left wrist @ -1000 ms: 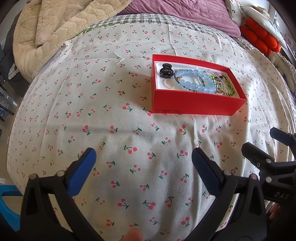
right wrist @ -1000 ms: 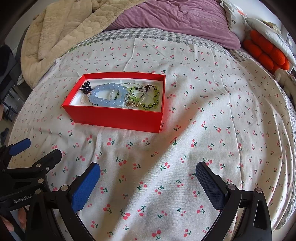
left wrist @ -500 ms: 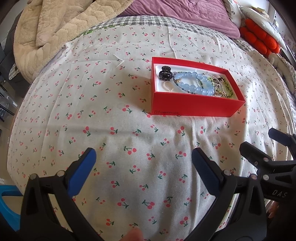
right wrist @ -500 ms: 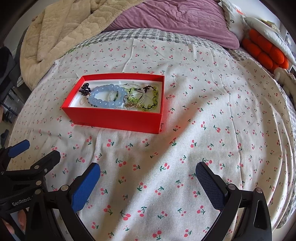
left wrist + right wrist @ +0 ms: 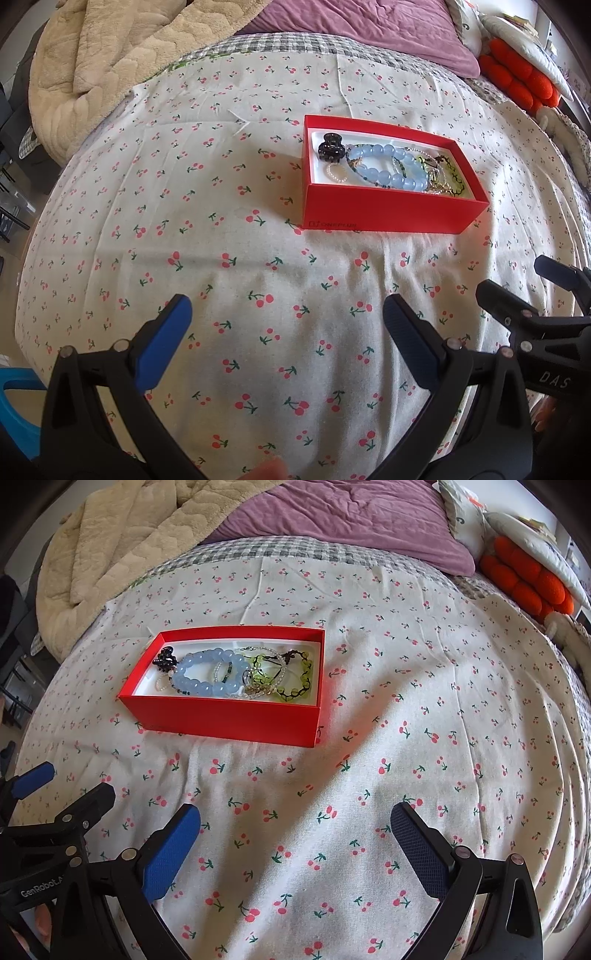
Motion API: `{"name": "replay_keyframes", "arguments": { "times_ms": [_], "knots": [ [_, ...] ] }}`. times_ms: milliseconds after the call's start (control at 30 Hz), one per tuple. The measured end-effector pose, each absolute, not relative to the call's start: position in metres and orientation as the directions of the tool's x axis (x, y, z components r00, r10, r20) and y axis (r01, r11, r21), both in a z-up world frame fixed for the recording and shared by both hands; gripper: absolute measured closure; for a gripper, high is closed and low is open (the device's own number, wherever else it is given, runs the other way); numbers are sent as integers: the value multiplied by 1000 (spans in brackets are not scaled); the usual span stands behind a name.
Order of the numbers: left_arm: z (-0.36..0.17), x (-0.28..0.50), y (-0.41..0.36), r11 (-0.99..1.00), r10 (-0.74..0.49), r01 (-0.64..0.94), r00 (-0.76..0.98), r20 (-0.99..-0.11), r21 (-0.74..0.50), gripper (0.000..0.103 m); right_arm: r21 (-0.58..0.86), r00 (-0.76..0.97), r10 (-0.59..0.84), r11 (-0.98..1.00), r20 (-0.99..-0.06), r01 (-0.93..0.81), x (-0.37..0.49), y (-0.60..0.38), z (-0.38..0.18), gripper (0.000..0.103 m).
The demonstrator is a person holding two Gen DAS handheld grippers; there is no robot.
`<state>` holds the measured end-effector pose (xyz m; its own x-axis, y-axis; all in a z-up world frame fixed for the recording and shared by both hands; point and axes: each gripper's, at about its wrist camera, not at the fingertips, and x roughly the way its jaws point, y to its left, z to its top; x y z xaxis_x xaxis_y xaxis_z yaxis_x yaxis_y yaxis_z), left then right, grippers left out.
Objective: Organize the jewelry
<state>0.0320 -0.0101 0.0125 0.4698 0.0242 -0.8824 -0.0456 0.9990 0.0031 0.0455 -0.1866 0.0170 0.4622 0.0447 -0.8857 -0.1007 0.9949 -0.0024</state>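
Observation:
A red box (image 5: pixel 388 216) (image 5: pixel 229 720) sits on the cherry-print bedspread (image 5: pixel 221 221) (image 5: pixel 424 720). It holds a black hair claw (image 5: pixel 331 147) (image 5: pixel 165 658), a blue bead bracelet (image 5: pixel 391 168) (image 5: pixel 207 679), a small pearl ring (image 5: pixel 335 172), a green bead bracelet (image 5: pixel 295 679) and thin chains. My left gripper (image 5: pixel 286 317) is open and empty, low and in front of the box. My right gripper (image 5: pixel 295 825) is open and empty, also in front of the box. Each gripper shows at the edge of the other's view.
A beige blanket (image 5: pixel 103 55) (image 5: pixel 122 542) lies at the far left, a purple quilt (image 5: pixel 351 26) (image 5: pixel 343 513) at the back. Orange cushions (image 5: pixel 517 77) (image 5: pixel 524 579) and pillows lie at the far right. A blue object (image 5: pixel 14 410) sits beyond the bed's left edge.
Both grippers have drawn back slightly from the box, which sits a little farther away in both views. Both stay open and empty.

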Motion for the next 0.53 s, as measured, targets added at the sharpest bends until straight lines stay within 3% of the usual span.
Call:
{"name": "replay_keyframes", "arguments": {
  "times_ms": [533],
  "knots": [
    [11,29,-10,999,17,-39,465,-885,-2,1,2,457,50,994,-888,-106,44,-185,16,0]
  ]
}}
